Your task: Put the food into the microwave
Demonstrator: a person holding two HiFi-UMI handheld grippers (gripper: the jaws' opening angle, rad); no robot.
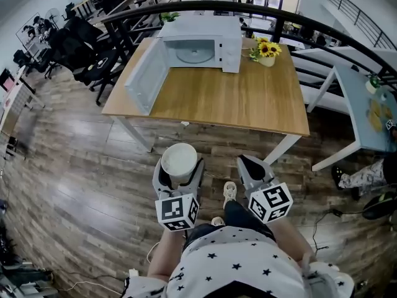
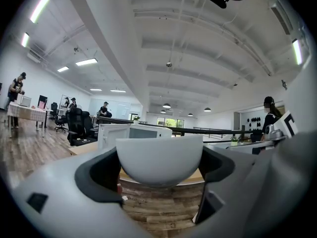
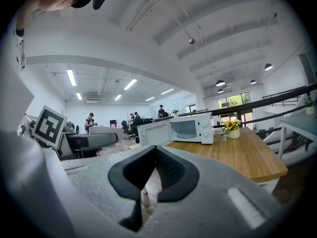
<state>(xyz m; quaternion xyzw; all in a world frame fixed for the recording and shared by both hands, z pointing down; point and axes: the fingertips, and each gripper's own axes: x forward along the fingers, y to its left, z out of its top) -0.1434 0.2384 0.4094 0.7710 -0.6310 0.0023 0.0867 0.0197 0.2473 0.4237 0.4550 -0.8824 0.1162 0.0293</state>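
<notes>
A white bowl point(image 1: 178, 159) sits between the jaws of my left gripper point(image 1: 179, 168), which is shut on it, low in the head view above the wooden floor. In the left gripper view the bowl point(image 2: 159, 158) fills the gap between the dark pads point(image 2: 101, 175). My right gripper point(image 1: 250, 167) is beside it, shut with nothing in it; its jaw tips touch point(image 3: 154, 150). The white microwave point(image 1: 200, 45) stands at the far side of the wooden table point(image 1: 248, 104), its door point(image 1: 147, 76) swung open to the left and the turntable showing. Both grippers are well short of the table.
A pot of sunflowers point(image 1: 265, 50) stands right of the microwave. A railing runs behind the table. Office chairs point(image 1: 80, 54) are at the left and a white table point(image 1: 366, 104) at the right. Cables lie on the floor at the right. People stand far off in the room.
</notes>
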